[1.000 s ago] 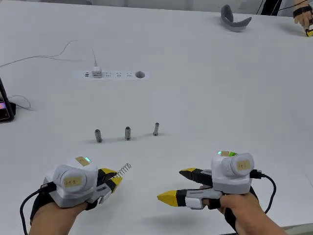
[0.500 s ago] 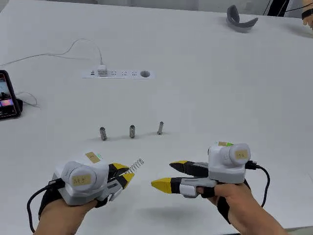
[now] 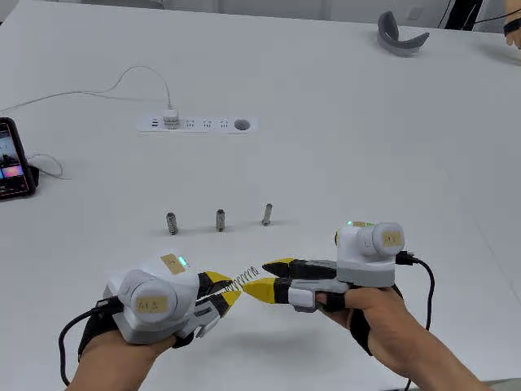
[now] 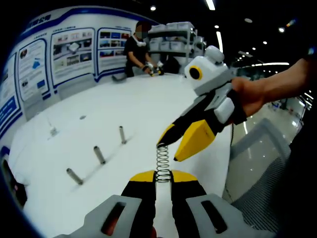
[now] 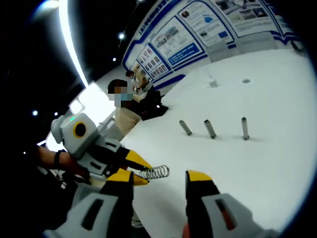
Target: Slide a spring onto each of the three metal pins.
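The left gripper (image 3: 229, 289) has its jaws pressed together on one end of a spring (image 3: 246, 278), which sticks out straight ahead of its yellow tips. The right gripper (image 3: 255, 277) faces it from the opposite side with its jaws spread. The spring's free end sits at their mouth, close to the darker jaw, and no view makes clear whether it touches that jaw. The pinched end of the spring is hidden between the left gripper's tips. Both grippers hang above the white workbench (image 3: 366, 163), their tips almost meeting. Well ahead of both grippers, three metal pins (image 3: 220, 219) stand upright in a row. They are too small to tell whether any of them carries a spring. Farther ahead again lies a white power strip (image 3: 197, 124). Far off to the left gripper's outer side, a phone (image 3: 11, 159) is cut off by the picture's edge.
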The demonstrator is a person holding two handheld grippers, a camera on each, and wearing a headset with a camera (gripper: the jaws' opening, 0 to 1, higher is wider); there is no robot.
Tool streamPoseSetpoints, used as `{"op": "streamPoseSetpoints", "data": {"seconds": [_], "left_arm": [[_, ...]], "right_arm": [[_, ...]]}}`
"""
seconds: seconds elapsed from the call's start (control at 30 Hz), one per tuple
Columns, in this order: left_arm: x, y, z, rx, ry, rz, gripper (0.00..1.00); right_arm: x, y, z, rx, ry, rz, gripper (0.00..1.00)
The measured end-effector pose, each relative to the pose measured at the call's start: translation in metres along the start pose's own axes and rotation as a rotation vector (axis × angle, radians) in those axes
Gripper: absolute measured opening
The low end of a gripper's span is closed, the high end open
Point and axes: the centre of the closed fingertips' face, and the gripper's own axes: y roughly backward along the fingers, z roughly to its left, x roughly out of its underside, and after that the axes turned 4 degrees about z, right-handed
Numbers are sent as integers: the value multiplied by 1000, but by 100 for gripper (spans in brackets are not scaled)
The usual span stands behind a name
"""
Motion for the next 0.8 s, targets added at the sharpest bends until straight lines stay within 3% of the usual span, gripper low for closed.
{"op": "streamPoseSetpoints", "data": {"seconds": [0.2,0.8], "left_arm": [[-2,-2,-5,16,-9,-2,10],[-5,-2,-4,46,-38,2,10]], "right_arm": [[-2,-1,4,-56,-67,-4,34],[-8,2,5,-85,-98,-5,14]]}}
